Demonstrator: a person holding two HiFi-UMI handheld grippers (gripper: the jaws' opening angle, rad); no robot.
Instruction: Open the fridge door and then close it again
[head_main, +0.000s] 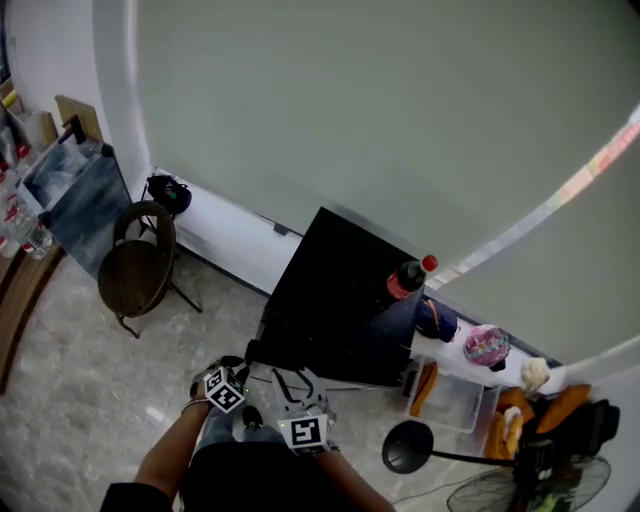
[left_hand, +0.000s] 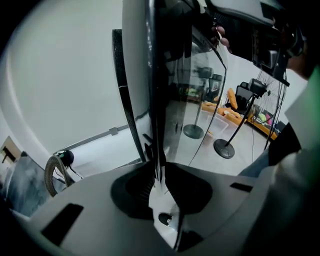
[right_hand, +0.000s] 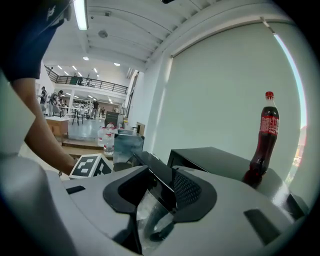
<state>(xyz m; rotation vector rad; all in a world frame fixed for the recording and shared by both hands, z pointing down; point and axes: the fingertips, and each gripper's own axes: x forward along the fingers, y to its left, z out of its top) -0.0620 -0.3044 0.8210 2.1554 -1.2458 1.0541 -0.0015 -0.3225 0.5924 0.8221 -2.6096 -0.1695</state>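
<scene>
A small black fridge (head_main: 340, 290) stands against the wall with a cola bottle (head_main: 405, 280) on its top. Its door (left_hand: 152, 75) stands ajar, apart from the fridge body (right_hand: 215, 156). My left gripper (left_hand: 159, 172) points down at the door's edge and is shut on that thin edge. In the head view it (head_main: 245, 362) sits at the door's near left corner. My right gripper (right_hand: 162, 192) has the door's top edge (right_hand: 150, 167) between its jaws, against the right pad (right_hand: 186, 189). Whether both pads press on it is hidden. The bottle (right_hand: 263, 135) rises to the right.
A round wooden chair (head_main: 135, 265) stands left of the fridge. A clear plastic bin (head_main: 455, 400), a round floor-stand base (head_main: 408, 447) and a fan crowd the right. A white ledge (head_main: 455, 350) behind carries small items. Water bottles (right_hand: 107, 140) stand further off.
</scene>
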